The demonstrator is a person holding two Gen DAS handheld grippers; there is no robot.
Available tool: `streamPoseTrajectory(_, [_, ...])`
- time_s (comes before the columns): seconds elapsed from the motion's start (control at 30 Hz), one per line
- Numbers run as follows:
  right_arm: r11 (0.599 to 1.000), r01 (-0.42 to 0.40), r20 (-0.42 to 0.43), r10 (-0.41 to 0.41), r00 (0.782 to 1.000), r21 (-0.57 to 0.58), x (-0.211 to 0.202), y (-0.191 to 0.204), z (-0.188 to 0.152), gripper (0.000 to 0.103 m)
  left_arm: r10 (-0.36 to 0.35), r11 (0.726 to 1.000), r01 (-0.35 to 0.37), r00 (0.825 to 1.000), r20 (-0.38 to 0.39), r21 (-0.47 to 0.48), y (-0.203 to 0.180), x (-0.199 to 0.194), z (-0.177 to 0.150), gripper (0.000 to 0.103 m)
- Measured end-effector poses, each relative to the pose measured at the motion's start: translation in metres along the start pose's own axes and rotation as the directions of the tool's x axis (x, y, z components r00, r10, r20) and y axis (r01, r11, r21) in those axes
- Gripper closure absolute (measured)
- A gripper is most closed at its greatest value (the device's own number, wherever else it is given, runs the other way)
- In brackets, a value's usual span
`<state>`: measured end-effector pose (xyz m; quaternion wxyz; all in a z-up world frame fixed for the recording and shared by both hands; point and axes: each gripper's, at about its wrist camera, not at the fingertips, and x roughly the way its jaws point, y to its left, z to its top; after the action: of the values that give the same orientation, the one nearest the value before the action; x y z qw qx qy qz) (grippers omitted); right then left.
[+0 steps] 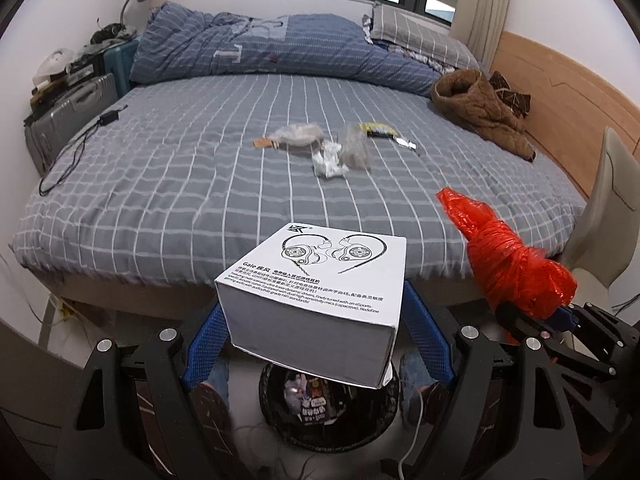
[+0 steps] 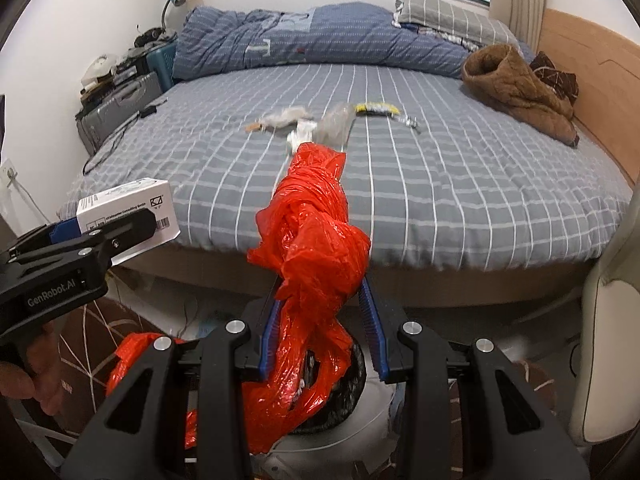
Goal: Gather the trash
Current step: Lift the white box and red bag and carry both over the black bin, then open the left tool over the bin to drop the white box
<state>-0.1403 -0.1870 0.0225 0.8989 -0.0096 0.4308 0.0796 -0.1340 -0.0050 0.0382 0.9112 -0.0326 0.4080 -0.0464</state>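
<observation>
Left gripper (image 1: pixel 316 320), jaws clamped on a white earphone box (image 1: pixel 316 284) whose lid bears a line drawing of earphones; the box is held level above a dark round trash bin (image 1: pixel 332 412) that stands on the floor at the foot of the bed (image 1: pixel 160 200). Right gripper (image 2: pixel 320 320), jaws closed around a twisted red plastic bag (image 2: pixel 316 248); its upper end rises in front of the bed, its lower end trails down over the bin's rim (image 2: pixel 356 368). In the left wrist view the red bag appears to the right of the box, apart from it. Remaining litter lies grouped near the middle of the grey checked bedspread: a crumpled clear wrapper (image 1: pixel 296 134), a white crumpled tissue (image 1: pixel 330 162) beside a second clear wrapper (image 1: pixel 354 146), a yellow-and-black packet (image 1: pixel 378 130), and a small foil scrap (image 1: pixel 406 144). A brown jacket (image 1: pixel 480 108) lies by the wooden headboard (image 1: pixel 560 92); a folded blue quilt (image 1: pixel 260 48) lies along the far edge.
</observation>
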Motion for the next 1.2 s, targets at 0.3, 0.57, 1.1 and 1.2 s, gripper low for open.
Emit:
streamPoseTrajectory(0.3, [1.000,0.023,-0.064,-0.023,0.998,0.010,0.018,-0.003,-0.043,0.068,-0.005,0.999,0.003,0.997,-0.079,-0.032,0.004,0.018,-0.044,0.023])
streamPoseTrajectory(0.57, [0.999,0.037,-0.097,-0.034,0.995,0.027,0.044,-0.008,-0.058,0.068,0.003,1.000,-0.005,0.993,-0.121,-0.023,0.002,0.048,-0.066,0.023])
streamPoseTrajectory(1.1, [0.993,0.084,-0.203,-0.066,0.977,0.083,0.090,-0.042,-0.078,0.068,-0.021,0.999,0.027,0.964,-0.264,0.021,-0.025,0.134,-0.093,0.023])
streamPoseTrajectory(1.2, [0.990,0.098,-0.214,-0.074,0.974,0.105,0.091,-0.053,-0.083,0.068,-0.025,0.999,0.038,0.958,-0.285,0.040,-0.036,0.147,-0.098,0.023])
